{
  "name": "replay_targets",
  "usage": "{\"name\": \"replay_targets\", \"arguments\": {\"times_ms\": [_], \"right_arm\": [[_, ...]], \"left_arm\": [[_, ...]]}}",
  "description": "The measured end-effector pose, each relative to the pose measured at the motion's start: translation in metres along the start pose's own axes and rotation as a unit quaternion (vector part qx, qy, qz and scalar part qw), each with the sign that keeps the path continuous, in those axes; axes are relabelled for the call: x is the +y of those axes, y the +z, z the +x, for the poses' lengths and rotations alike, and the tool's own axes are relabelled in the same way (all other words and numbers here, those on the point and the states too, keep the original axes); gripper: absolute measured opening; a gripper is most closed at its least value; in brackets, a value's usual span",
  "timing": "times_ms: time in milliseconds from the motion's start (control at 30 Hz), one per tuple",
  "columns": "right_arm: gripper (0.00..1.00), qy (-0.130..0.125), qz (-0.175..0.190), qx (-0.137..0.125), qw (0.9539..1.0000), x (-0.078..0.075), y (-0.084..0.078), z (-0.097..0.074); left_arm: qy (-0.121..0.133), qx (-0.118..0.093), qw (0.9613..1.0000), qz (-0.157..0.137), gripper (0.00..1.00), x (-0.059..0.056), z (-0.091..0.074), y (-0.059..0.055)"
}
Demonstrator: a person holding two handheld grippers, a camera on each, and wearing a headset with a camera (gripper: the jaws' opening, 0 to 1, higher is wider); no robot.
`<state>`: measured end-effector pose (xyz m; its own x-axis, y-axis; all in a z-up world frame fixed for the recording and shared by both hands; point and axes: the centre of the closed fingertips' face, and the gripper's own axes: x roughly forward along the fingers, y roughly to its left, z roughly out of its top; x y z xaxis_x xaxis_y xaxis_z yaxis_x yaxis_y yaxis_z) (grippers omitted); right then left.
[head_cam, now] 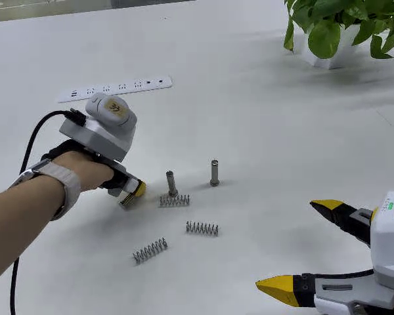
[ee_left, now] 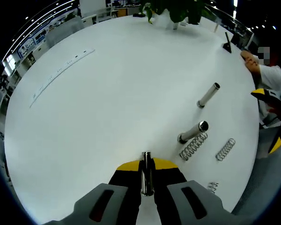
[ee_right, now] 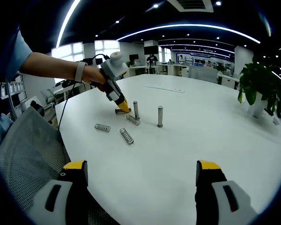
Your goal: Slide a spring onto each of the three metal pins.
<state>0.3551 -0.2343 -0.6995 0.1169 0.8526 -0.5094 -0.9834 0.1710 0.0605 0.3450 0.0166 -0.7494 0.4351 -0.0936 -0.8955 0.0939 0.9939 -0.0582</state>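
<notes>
Two metal pins stand upright on the white table, one [head_cam: 171,183] near my left gripper and one [head_cam: 215,172] to its right; they also show in the left gripper view [ee_left: 193,132] [ee_left: 208,95]. My left gripper [head_cam: 132,193] is low over the table, shut on a third metal pin [ee_left: 146,173] that pokes out between its jaws. Three springs lie flat: one [head_cam: 175,201] at the foot of the nearer pin, one [head_cam: 202,228] further toward me, one [head_cam: 150,250] to the left. My right gripper [head_cam: 289,246] hovers open at the lower right, holding nothing.
A white power strip [head_cam: 115,88] lies at the back left. A potted plant [head_cam: 335,26] stands at the back right corner. A black cable [head_cam: 27,157] trails from the left gripper. A mesh chair [ee_right: 28,154] stands by the table's edge.
</notes>
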Motion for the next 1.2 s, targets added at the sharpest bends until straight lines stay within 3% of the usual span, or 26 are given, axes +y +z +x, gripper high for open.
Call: {"name": "replay_targets", "arguments": {"times_ms": [300,467,900,1200], "right_arm": [[0.97,0.004,-0.001,0.003,1.0,0.002,-0.001,0.002],[0.97,0.006,-0.001,0.003,1.0,0.003,-0.001,0.003],[0.97,0.011,-0.003,0.006,0.9999,0.006,-0.001,0.005],[0.97,0.015,-0.003,0.007,0.9999,0.007,-0.002,0.005]], "left_arm": [[0.003,-0.047,0.9989,-0.003,0.08,-0.008,-0.021,0.003],[0.009,-0.064,0.9979,-0.004,0.08,-0.001,-0.026,0.006],[0.02,-0.087,0.996,-0.01,0.08,0.001,-0.043,0.006],[0.024,-0.087,0.9959,-0.011,0.08,-0.001,-0.045,0.001]]}}
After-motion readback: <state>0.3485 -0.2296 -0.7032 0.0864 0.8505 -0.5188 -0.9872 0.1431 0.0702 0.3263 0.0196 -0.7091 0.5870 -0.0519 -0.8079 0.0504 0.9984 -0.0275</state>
